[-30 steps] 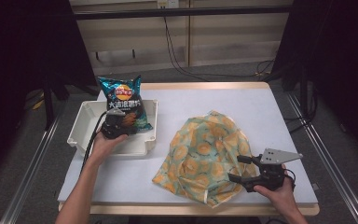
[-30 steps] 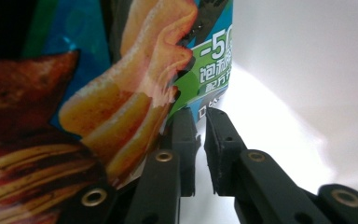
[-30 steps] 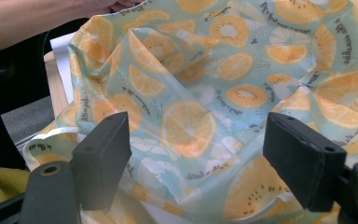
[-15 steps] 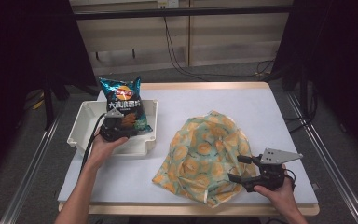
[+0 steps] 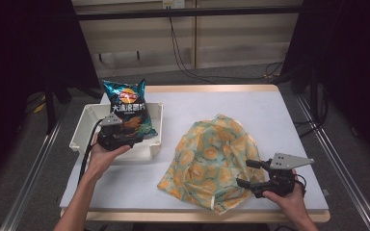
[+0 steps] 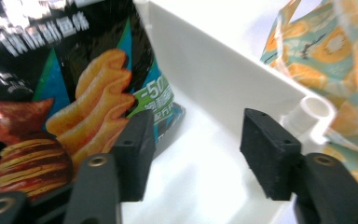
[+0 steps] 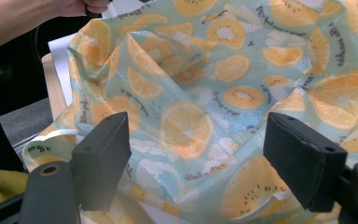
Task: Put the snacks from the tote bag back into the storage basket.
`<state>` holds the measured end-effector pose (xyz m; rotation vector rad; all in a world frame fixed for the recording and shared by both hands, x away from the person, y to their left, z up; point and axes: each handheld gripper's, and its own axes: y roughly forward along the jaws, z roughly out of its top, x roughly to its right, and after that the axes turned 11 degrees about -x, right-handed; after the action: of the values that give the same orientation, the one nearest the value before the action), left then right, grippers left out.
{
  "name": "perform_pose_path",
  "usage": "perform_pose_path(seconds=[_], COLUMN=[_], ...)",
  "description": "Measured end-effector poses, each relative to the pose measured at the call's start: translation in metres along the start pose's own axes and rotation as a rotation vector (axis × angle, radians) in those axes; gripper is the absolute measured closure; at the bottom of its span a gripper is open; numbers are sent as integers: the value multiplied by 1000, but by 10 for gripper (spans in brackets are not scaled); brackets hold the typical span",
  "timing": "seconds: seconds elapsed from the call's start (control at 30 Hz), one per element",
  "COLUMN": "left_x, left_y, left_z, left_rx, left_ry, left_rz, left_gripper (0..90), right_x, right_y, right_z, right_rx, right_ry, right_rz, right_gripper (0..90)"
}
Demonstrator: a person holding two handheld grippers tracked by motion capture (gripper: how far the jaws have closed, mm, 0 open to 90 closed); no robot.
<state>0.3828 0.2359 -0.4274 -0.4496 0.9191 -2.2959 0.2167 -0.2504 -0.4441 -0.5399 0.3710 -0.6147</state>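
A blue chip bag (image 5: pixel 127 108) leans upright in the white bin (image 5: pixel 84 127) at the table's left. My left gripper (image 5: pixel 129 139) hovers at the bag's lower front, over the bin's near wall. In the left gripper view its jaws have just been opening. The gap (image 6: pixel 196 140) holds nothing but the bin's white floor, and the chip bag (image 6: pixel 60 93) lies just outside the left pad. My right gripper (image 5: pixel 245 173) stands open at the front right edge of the orange-and-kiwi print cloth bag (image 5: pixel 212 154). That cloth bag (image 7: pixel 223 70) lies crumpled beyond the open jaws (image 7: pixel 200 154).
The bin's inner wall (image 6: pixel 223 79) runs close by the left gripper's right jaw. A bare white tabletop (image 5: pixel 250 106) stretches behind the cloth bag. The wooden table edge (image 5: pixel 197 216) lies just under both hands. Cables hang behind the table.
The left hand has lifted and drawn back a little from the chip bag, which stays leaning in the bin. The right hand and the cloth bag have not moved.
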Motion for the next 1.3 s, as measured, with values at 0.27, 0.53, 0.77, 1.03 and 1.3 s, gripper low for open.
perform_pose_path(seconds=[0.27,0.53,0.77,1.03,1.3], left_x=[18,37,52,74,81], left_y=[-16,-30,-41,-57,-65], left_z=[-2,-10,-20,-40,-60], left_rx=[68,78,101,143,139], left_ry=[16,47,46,63,-2], left_rz=[21,30,48,71,70], left_gripper=[204,89,59,44,44], right_x=[0,-1,-1,2,4], right_y=[-1,-3,-4,-5,-13], right_z=[0,1,1,-1,-2], right_rx=[2,11,14,10,28], right_ry=[1,2,5,17,29], right_rz=[-4,-10,-14,-25,-57], right_gripper=[219,219,219,216,215])
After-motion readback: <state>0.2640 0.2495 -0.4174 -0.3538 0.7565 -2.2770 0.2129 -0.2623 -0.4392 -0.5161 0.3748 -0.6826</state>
